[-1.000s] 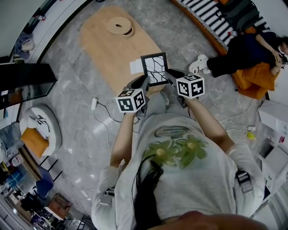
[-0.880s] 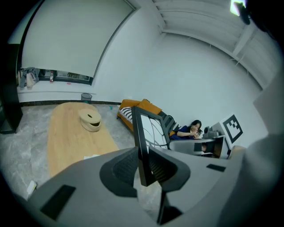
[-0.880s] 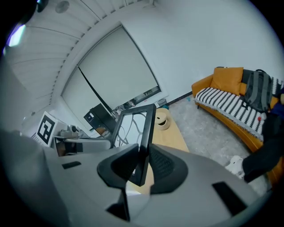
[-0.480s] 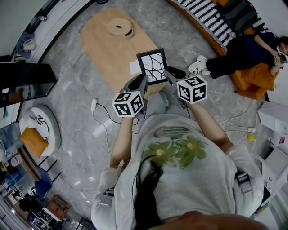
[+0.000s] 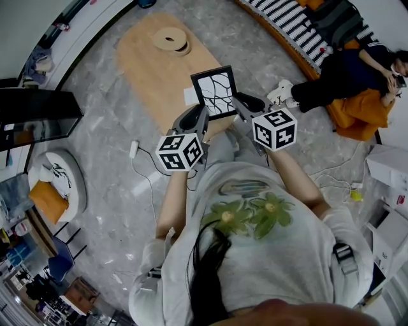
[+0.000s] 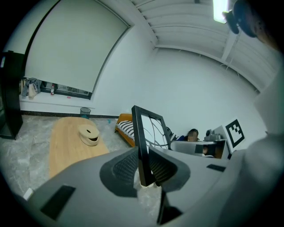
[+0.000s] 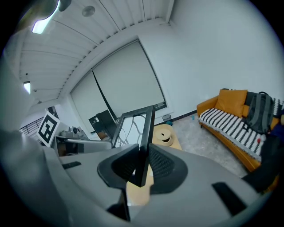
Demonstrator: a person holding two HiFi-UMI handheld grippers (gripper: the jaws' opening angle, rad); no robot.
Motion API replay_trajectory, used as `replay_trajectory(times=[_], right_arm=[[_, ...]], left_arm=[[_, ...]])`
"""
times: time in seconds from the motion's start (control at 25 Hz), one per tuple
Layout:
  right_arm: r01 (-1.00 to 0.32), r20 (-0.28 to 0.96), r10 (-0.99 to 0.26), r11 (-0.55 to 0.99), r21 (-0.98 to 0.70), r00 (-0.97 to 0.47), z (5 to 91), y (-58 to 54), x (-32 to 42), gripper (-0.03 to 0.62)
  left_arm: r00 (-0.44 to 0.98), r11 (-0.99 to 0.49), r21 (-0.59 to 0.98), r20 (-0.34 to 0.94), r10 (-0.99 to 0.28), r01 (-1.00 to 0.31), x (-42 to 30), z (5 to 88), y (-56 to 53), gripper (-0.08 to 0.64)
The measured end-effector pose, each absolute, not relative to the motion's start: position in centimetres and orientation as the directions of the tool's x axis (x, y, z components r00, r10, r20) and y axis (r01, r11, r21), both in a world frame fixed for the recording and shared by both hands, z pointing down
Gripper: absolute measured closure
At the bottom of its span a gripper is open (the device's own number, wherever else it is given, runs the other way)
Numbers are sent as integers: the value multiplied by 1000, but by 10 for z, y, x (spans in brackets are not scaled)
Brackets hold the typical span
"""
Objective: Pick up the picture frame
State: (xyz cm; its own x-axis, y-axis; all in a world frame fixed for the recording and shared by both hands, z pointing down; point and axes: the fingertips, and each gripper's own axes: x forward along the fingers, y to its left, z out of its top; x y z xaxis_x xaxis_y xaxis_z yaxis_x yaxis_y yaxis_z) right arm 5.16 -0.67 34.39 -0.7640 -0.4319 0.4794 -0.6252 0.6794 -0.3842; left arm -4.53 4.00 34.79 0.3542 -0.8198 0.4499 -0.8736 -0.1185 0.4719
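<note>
A black picture frame [image 5: 215, 93] with a white, black-lined picture hangs upright above the near end of the wooden table [image 5: 153, 63]. My left gripper [image 5: 203, 118] is shut on its left edge and my right gripper [image 5: 241, 106] on its right edge. In the left gripper view the frame [image 6: 151, 128] stands edge-on, with that gripper [image 6: 143, 166] pressing both pads on its side bar. In the right gripper view the frame [image 7: 133, 128] rises from the right gripper [image 7: 142, 166], whose jaws are closing tighter on the bar.
A round wooden holder [image 5: 171, 39] sits at the table's far end and a white sheet [image 5: 192, 95] lies under the frame. A striped sofa [image 5: 287, 19] with a seated person [image 5: 344, 70] stands to the right. A cable [image 5: 143, 167] runs over the floor at the left.
Both grippers have risen with the frame between them, so it stands higher above the table. The frame has shifted slightly left and up in the head view.
</note>
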Motion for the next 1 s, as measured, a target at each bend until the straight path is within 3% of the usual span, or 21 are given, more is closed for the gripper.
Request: replay_trajectory(times=[1.0], right_arm=[[-618,453,-451,706,-347,-769,319,5,58,517]], left_arm=[[334,-120,452,431,-838,-884,-39,325,53,477]])
